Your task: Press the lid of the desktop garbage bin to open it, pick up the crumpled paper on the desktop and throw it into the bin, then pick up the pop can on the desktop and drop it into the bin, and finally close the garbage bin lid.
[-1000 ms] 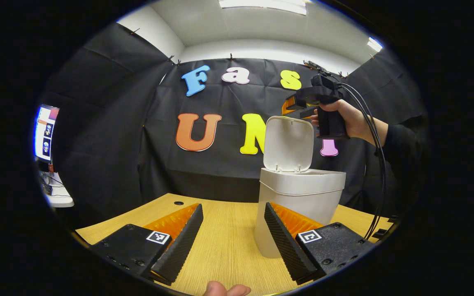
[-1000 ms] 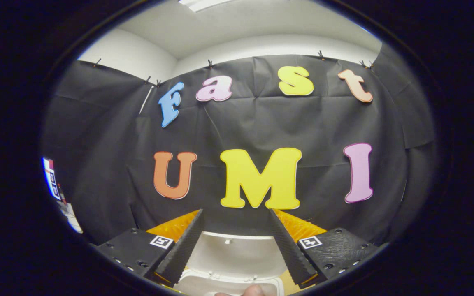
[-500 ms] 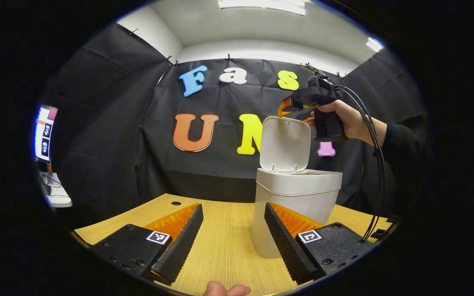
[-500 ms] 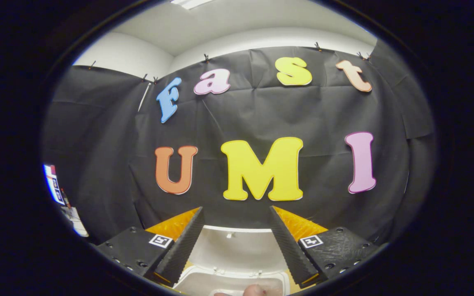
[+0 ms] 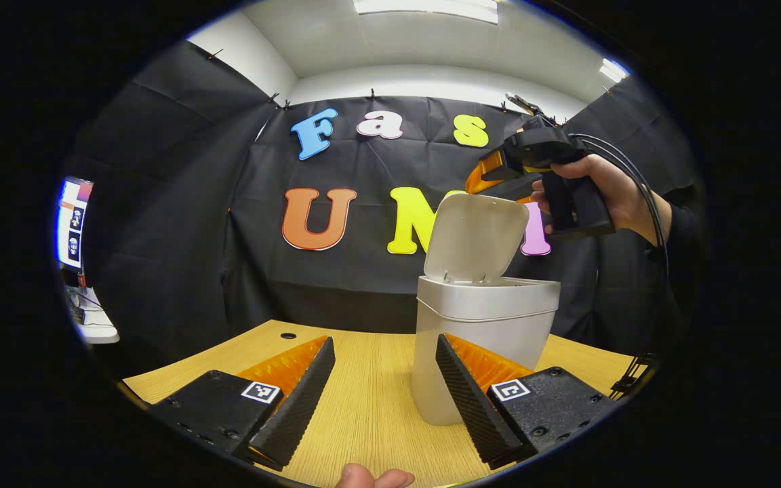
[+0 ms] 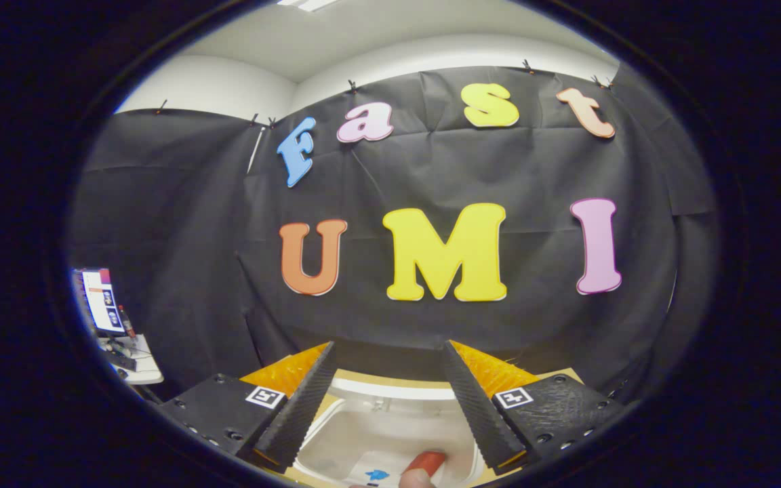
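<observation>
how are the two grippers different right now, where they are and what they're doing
The left gripper sits low over the table, beside the bin. The right gripper is raised above the bin, at the top edge of the open lid. Both have jaws open and hold nothing.

bin (image 5: pixel 482 339) sits on the desk (image 5: pixel 370 407) just ahead & right of the left gripper (image 5: pixel 380 393), lid (image 5: pixel 475 237) up at its back; right gripper (image 5: pixel 499 179) over the lid.
</observation>
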Tool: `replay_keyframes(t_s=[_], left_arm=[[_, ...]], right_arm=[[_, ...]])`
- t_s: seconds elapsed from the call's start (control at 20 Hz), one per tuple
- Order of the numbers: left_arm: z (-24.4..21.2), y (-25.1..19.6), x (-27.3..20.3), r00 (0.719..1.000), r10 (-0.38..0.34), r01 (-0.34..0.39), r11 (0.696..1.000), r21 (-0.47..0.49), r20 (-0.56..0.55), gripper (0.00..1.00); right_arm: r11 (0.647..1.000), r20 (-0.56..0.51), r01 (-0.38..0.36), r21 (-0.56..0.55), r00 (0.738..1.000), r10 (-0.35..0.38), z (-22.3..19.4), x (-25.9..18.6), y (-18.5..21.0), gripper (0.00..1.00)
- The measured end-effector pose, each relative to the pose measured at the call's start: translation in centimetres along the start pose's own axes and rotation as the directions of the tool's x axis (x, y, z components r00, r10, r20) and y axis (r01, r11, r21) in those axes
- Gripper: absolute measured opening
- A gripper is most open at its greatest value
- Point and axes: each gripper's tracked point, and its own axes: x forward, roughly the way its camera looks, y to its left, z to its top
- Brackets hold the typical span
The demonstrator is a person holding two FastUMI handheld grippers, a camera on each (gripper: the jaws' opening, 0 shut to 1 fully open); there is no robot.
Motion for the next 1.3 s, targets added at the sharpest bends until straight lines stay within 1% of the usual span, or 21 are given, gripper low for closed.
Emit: replay_keyframes(t_s=[0.05, 0.1, 0.15, 0.2, 0.3, 0.45, 0.6, 0.65, 0.8, 0.9, 1.3], left_arm=[[-0.1, -0.1, 0.1, 1.000, 0.000, 0.000, 1.000, 0.005, -0.002, 0.97], [-0.3, -0.1, 0.0, 1.000, 0.000, 0.000, 1.000, 0.010, -0.004, 0.97], [-0.3, -0.2, 0.1, 1.000, 0.000, 0.001, 1.000, 0.015, -0.007, 0.97], [-0.4, -0.5, 0.1, 1.000, -0.003, 0.003, 1.000, 0.017, -0.009, 0.97], [-0.6, -0.7, 0.1, 1.000, -0.010, 0.010, 1.000, 0.014, -0.013, 0.96], [-0.5, -0.6, 0.1, 1.000, -0.005, 0.005, 1.000, 0.024, -0.009, 0.97], [-0.6, -0.4, 0.2, 1.000, -0.004, 0.004, 1.000, 0.011, -0.010, 0.96], [-0.7, -0.4, 0.2, 1.000, -0.001, 0.001, 1.000, 0.010, -0.014, 0.96], [-1.1, -0.2, 0.4, 1.000, 0.000, 0.000, 1.000, 0.008, -0.025, 0.97], [-1.1, -0.2, 0.4, 1.000, 0.001, -0.001, 1.000, 0.009, -0.025, 0.97], [-1.3, -0.2, 0.5, 0.999, 0.000, 0.000, 1.000, 0.007, -0.033, 0.97]], right_arm=[[1.000, -0.013, -0.006, 0.003, 1.000, 0.006, -1.0, -0.7, 0.0, 0.96], [1.000, -0.018, -0.008, 0.000, 1.000, 0.008, -1.8, -1.1, 0.0, 0.94], [1.000, -0.022, -0.004, -0.002, 1.000, 0.003, -2.6, -1.6, -0.3, 0.98], [1.000, -0.028, -0.004, -0.003, 1.000, 0.004, -3.6, -1.9, -0.4, 0.96], [1.000, -0.047, -0.009, 0.010, 0.999, 0.010, -5.3, -2.5, -0.5, 0.96], [1.000, -0.066, -0.006, 0.011, 0.998, 0.007, -7.5, -2.9, -0.5, 0.96], [1.000, -0.105, -0.017, 0.011, 0.994, 0.018, -10.2, -3.0, -0.2, 0.96], [1.000, -0.115, -0.019, 0.019, 0.993, 0.021, -10.7, -2.9, -0.3, 0.94], [1.000, -0.120, -0.011, 0.017, 0.993, 0.013, -11.6, -2.7, -0.6, 0.96], [1.000, -0.117, -0.013, 0.015, 0.993, 0.014, -12.0, -2.7, -0.7, 0.94], [1.000, -0.123, -0.012, 0.003, 0.992, 0.012, -13.2, -2.7, -0.8, 0.95]])
